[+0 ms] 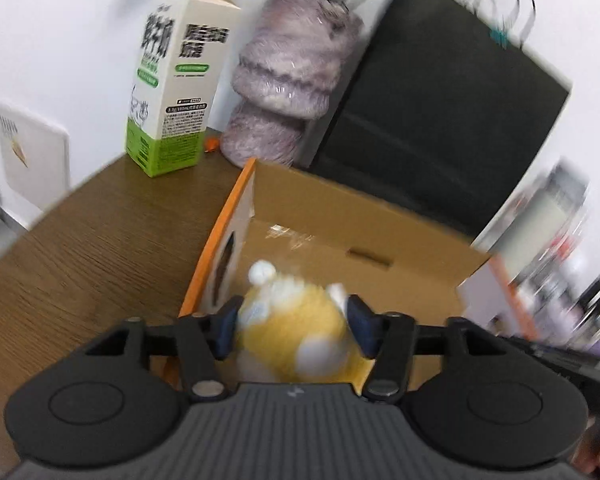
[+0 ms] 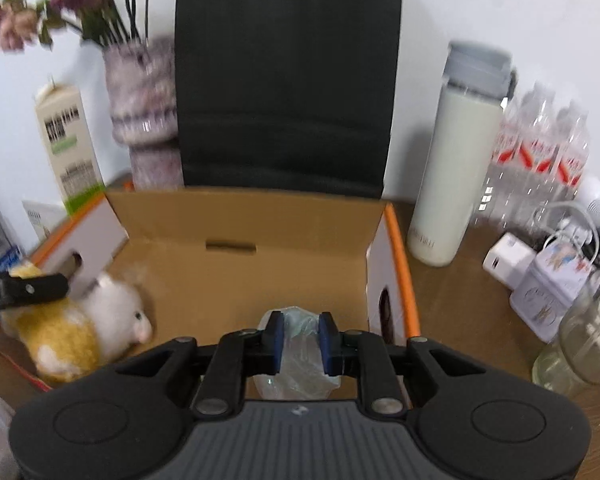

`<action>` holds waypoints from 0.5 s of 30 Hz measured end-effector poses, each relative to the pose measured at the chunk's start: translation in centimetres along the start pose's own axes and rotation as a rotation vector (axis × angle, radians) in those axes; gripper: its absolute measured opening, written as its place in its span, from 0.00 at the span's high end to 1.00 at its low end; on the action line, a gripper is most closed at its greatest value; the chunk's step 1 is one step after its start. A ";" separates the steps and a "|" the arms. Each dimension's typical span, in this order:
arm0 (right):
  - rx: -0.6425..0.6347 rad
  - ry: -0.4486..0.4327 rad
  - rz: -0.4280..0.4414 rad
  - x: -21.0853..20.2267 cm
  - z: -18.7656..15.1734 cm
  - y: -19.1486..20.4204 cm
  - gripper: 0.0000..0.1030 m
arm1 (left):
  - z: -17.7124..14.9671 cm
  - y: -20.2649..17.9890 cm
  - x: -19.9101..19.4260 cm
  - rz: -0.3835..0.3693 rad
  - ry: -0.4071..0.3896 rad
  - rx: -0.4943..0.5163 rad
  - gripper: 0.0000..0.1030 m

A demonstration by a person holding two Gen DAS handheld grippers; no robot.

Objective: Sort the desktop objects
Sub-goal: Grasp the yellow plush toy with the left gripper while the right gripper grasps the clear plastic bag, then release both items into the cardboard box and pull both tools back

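From the left wrist view, the left gripper [image 1: 292, 326] has a yellow-and-white plush toy [image 1: 296, 320] between its blue pads; the jaws stand wide, and motion blur hides whether the pads press on the plush. The toy hangs over the near left corner of the open cardboard box [image 1: 364, 220], which has orange edges. Beyond the box on the brown wooden surface [image 1: 100, 232] stand a green-and-white milk carton [image 1: 176, 80] and a mottled purple vase [image 1: 288, 76], with a black panel [image 1: 440, 112] to the right.

The right wrist view alone shows the right gripper [image 2: 300, 340], its jaws narrowly set and pinching a crumpled clear plastic bag [image 2: 300, 364] above the box's near edge. Here the plush toy's face is seen at the box's left, under a black finger of the left gripper. Only this view shows what lies right of the box: a cream thermos [image 2: 456, 160], a row of plastic water bottles [image 2: 540, 152], a white charger [image 2: 504, 260], a small printed tin [image 2: 548, 292] and a glass jar [image 2: 584, 340].
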State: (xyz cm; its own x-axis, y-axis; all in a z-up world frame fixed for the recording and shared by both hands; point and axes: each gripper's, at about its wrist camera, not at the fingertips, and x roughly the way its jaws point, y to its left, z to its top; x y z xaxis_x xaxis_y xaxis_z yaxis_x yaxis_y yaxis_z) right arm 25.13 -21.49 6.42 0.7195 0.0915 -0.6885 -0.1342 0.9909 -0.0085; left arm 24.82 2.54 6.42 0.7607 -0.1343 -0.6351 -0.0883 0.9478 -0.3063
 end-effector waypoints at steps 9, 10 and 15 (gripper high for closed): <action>0.006 -0.002 -0.036 -1.4 0.6 -1.3 0.30 | 0.7 -1.0 -2.7 -0.009 0.026 0.144 0.07; 0.019 -0.003 -0.032 -1.8 0.9 -1.5 0.29 | 1.0 -0.9 -3.1 -0.010 0.025 0.138 0.06; 0.023 -0.023 -0.012 -4.6 1.6 -1.5 0.16 | 1.7 -0.5 -5.2 0.006 0.034 0.126 0.00</action>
State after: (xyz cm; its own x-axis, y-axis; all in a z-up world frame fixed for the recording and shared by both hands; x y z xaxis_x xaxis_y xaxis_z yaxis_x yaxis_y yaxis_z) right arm 23.13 -23.28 10.74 0.7368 0.0814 -0.6712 -0.1097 0.9940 0.0001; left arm 21.95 3.28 11.06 0.7380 -0.1360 -0.6609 -0.0098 0.9772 -0.2121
